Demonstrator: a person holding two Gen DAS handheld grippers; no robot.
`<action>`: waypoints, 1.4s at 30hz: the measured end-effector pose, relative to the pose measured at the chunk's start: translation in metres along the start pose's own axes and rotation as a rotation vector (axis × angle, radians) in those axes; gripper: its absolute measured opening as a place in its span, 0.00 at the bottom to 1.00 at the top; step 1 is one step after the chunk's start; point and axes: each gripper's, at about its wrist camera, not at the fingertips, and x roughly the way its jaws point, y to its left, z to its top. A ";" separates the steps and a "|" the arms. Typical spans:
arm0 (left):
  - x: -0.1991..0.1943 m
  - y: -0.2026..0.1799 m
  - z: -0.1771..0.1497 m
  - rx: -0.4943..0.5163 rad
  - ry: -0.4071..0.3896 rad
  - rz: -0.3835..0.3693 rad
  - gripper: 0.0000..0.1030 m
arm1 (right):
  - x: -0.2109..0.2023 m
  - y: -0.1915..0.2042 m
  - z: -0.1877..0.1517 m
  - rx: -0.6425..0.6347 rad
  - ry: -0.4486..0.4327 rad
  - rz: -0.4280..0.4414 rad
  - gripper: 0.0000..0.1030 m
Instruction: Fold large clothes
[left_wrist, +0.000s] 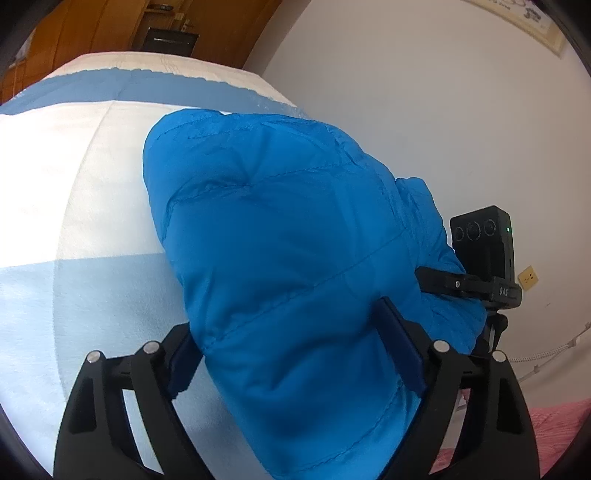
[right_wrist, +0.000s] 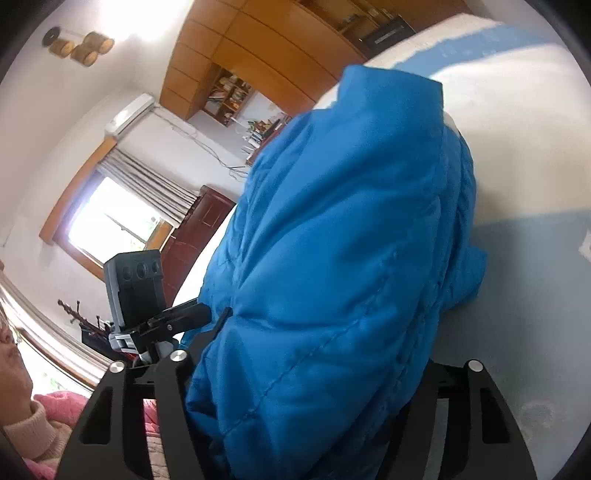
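A bright blue quilted puffer jacket (left_wrist: 288, 258) lies bunched on the bed and fills the middle of both views. My left gripper (left_wrist: 291, 343) has its two fingers on either side of a thick fold of the jacket and is shut on it. My right gripper (right_wrist: 317, 354) likewise clamps a thick fold of the same jacket (right_wrist: 351, 240); its right finger is hidden under the cloth. Each wrist view shows the other gripper's black camera unit beside the jacket, to the right in the left wrist view (left_wrist: 484, 251) and to the left in the right wrist view (right_wrist: 136, 284).
The bed cover (left_wrist: 74, 192) is white with pale blue bands and stretches to the left and far side. A white wall (left_wrist: 424, 110) runs along the bed's right. Wooden cupboards (right_wrist: 266, 48), a window (right_wrist: 107, 221) and a person in pink (right_wrist: 22, 406) are on the room side.
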 end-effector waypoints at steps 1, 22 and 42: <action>-0.003 -0.001 0.000 -0.001 -0.008 0.001 0.82 | 0.001 0.005 0.001 -0.018 0.000 -0.004 0.62; -0.051 0.005 0.057 0.026 -0.193 0.148 0.82 | 0.087 0.046 0.122 -0.262 0.064 0.018 0.61; -0.016 0.089 0.066 -0.130 -0.124 0.206 0.87 | 0.202 -0.027 0.168 -0.084 0.201 0.027 0.71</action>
